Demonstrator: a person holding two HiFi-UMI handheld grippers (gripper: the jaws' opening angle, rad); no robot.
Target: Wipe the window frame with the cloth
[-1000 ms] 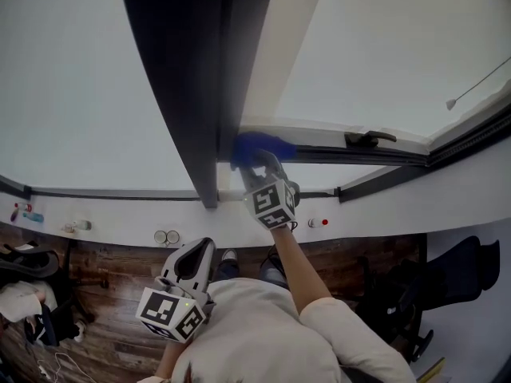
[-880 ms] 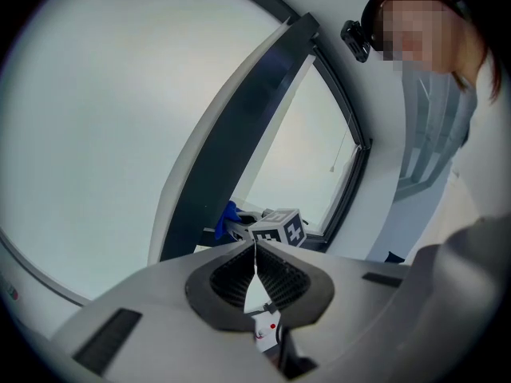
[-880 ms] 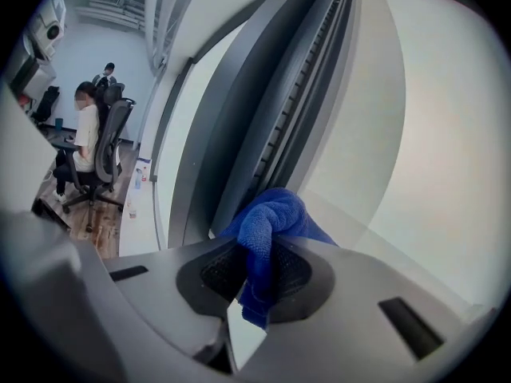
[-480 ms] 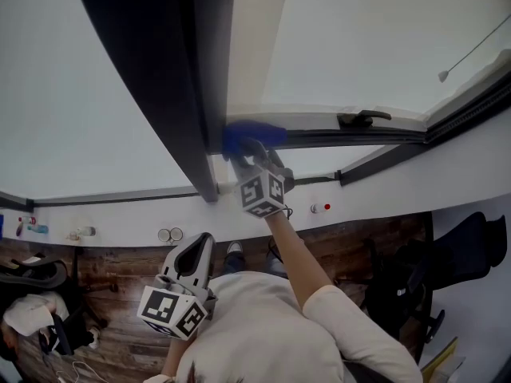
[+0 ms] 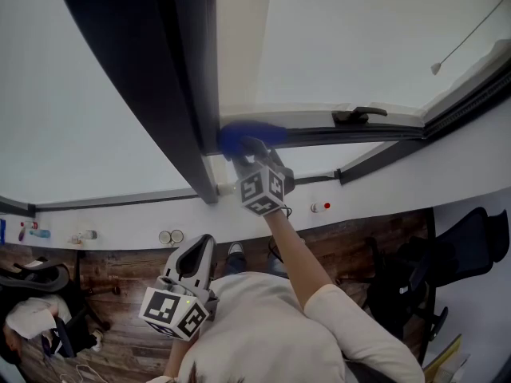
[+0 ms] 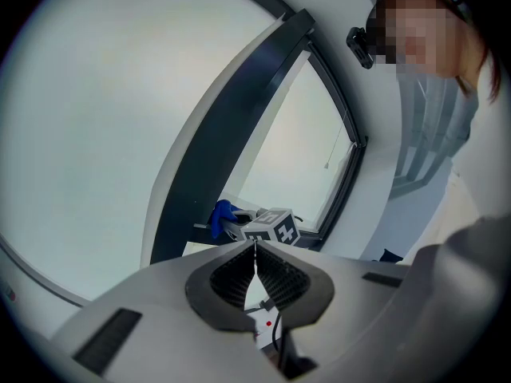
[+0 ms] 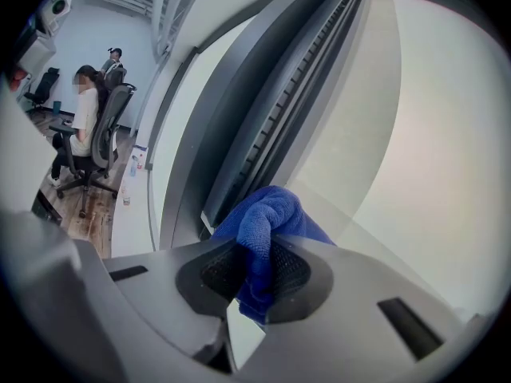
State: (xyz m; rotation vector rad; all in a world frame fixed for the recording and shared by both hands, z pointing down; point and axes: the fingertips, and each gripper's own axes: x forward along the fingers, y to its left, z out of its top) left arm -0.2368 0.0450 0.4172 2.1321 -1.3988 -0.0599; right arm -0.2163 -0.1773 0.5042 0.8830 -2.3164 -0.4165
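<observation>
The window frame fills the far scene. The right claw is clenched on the blue cloth and holds it against the junction of the upright and the lower rail, evidently for wiping. The left claw, clenched on nothing, idles near the body.
</observation>
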